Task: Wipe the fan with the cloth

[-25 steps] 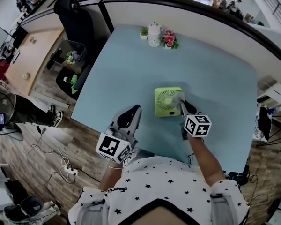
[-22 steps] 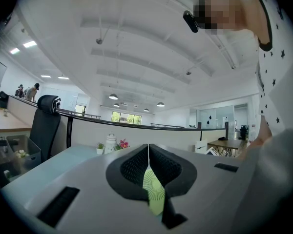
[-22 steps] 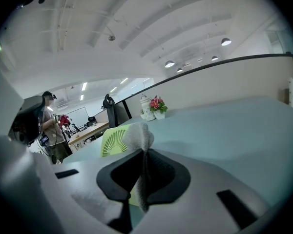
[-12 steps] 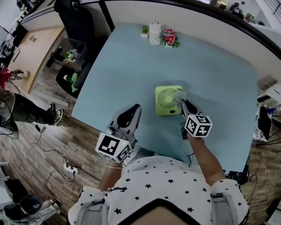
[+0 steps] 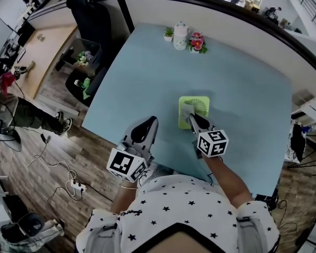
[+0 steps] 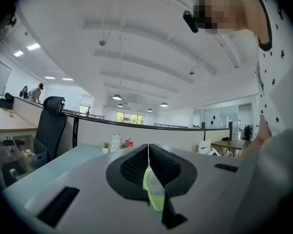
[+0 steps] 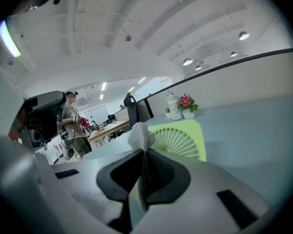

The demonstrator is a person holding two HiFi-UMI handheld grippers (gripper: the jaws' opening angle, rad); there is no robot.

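Observation:
A lime-green square fan point(image 5: 197, 108) lies flat on the pale blue table point(image 5: 242, 88), grille up. My right gripper point(image 5: 191, 116) is shut on a grey cloth point(image 5: 186, 109), which rests on the fan's front-left part. In the right gripper view the cloth point(image 7: 140, 136) bunches out above the closed jaws, with the fan's grille point(image 7: 180, 141) just behind it. My left gripper point(image 5: 149, 122) hangs shut over the table's near edge, left of the fan and apart from it. In the left gripper view a green sliver shows through the slit below its shut tips point(image 6: 148, 147).
A white jar point(image 5: 180, 36), a small potted plant point(image 5: 169, 35) and pink flowers point(image 5: 197, 41) stand at the table's far edge. A black office chair point(image 5: 87, 9) stands beyond the far left corner. Cables point(image 5: 68, 186) lie on the wooden floor at the left.
My right gripper has carried the cloth leftwards across the fan, from its right edge to its front-left part. The left gripper has stayed put.

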